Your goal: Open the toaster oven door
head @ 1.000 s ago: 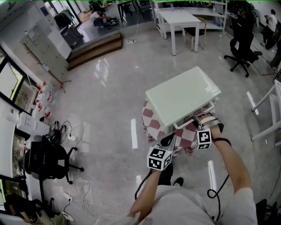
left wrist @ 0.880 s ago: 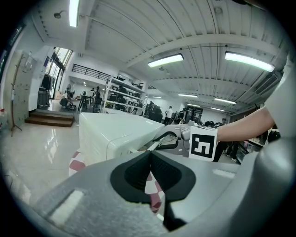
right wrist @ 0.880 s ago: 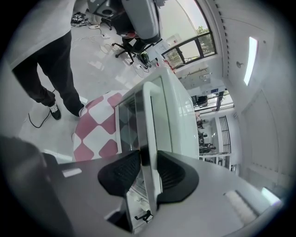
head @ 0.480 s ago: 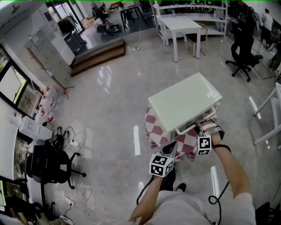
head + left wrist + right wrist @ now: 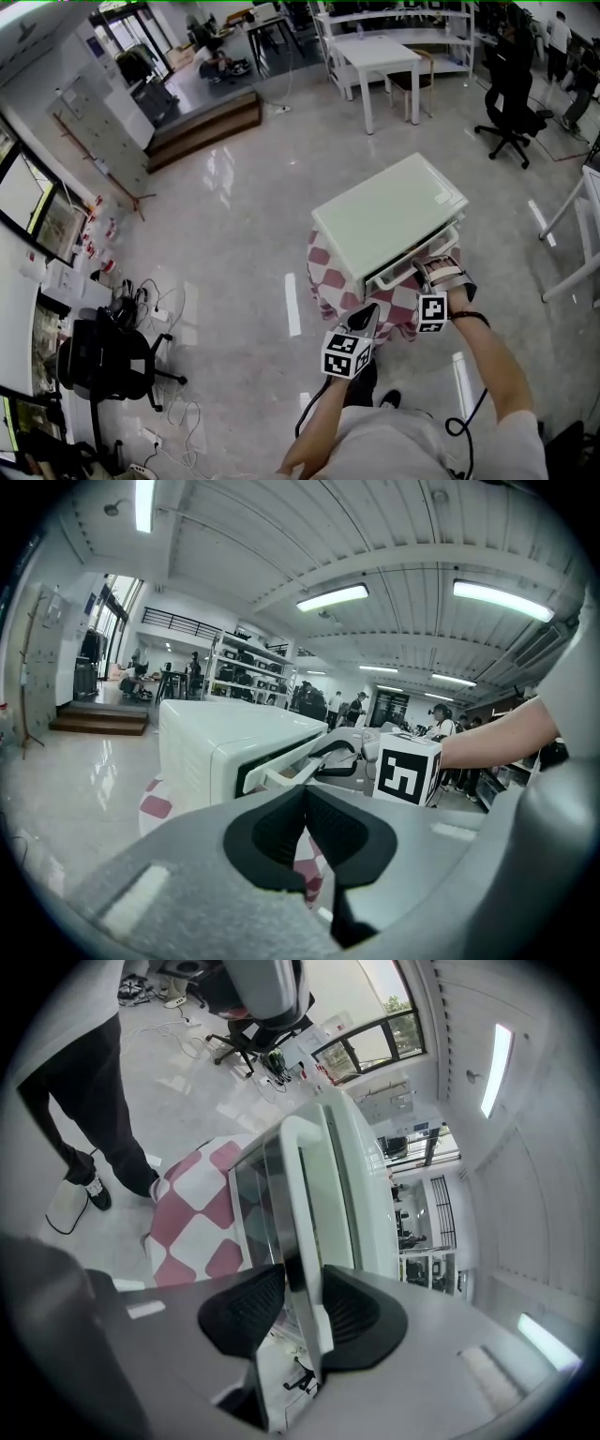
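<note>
The head view looks steeply down from high above onto the pale white box-shaped toaster oven [image 5: 389, 217] on its red-and-white checked bench [image 5: 328, 281]. The left gripper view faces the oven's front corner, level and near. The right gripper view runs along its white bar handle [image 5: 302, 1194], right against it. All three share the oven.

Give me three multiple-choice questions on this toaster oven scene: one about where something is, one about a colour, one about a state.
1. What does the toaster oven stand on?
A. bare floor
B. checked cloth
C. white shelf

2. What colour is the toaster oven's casing?
A. black
B. red
C. pale greenish white

3. What is the right gripper doing?
A. hanging open in the air
B. clamping the door handle
C. holding a cable

Answers:
1 B: red-and-white checks show under the oven's base.
2 C: its top panel looks pale greenish white in the head view.
3 B: the handle bar runs between the two pads, which press on it.
</note>
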`<state>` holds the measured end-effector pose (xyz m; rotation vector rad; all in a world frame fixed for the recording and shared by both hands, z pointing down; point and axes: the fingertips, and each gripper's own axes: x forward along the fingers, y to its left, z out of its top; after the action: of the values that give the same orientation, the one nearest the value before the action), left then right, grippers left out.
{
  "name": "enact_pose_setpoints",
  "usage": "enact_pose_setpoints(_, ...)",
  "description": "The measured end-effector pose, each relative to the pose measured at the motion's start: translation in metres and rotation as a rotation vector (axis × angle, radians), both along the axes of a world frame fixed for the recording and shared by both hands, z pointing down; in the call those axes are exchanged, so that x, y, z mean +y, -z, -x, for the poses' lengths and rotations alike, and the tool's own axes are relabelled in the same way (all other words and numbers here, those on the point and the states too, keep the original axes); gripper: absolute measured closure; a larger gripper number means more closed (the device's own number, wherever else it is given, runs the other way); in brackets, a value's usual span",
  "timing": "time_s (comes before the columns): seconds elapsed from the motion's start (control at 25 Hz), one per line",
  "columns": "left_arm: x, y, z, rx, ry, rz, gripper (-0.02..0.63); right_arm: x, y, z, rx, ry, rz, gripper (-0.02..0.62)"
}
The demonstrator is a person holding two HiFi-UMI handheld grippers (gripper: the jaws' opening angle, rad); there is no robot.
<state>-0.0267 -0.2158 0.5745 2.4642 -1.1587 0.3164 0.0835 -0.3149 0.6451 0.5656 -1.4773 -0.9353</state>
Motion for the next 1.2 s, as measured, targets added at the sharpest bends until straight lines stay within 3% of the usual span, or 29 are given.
enact_pose_setpoints(0.56, 0.015, -0.002, 0.002, 0.011, -0.013, 0.002, 0.603, 0.039, -0.018, -0.019, 0.044, -0.019, 0.075, 0.479)
enact_pose_setpoints(1.2, 0.018, -0.018, -0.011, 0.010, -0.051, 0.036, 0.602, 0.085, -0.054, -0.042, 0.020, -0.062, 0.155, 0.458)
